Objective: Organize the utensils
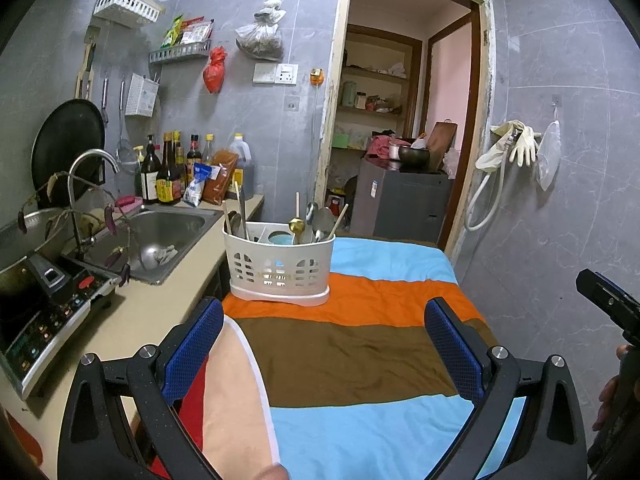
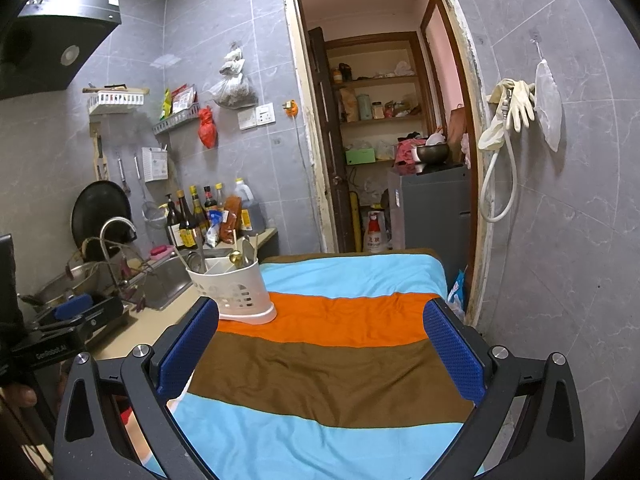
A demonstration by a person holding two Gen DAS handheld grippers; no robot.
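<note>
The striped cloth [image 1: 360, 344] covers the surface and carries only the caddy [image 1: 279, 268], which stands on its orange band at the edge nearest the sink [image 1: 168, 232]; spoons [image 1: 322, 222] and chopsticks [image 1: 240, 210] stand upright inside the caddy; both left tongs [image 1: 324, 344] and right tongs [image 2: 320, 344] hang wide apart, empty, short of the caddy; nothing lies loose, so sorting looks done.

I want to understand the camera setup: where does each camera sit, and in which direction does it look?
Left wrist: sits on the left gripper, looks forward over the striped cloth at the white utensil basket; its own blue fingers show, open.
Right wrist: sits on the right gripper, facing likewise, doorway ahead; open fingers, left gripper beside.
Shared: basket, cloth, sink.
</note>
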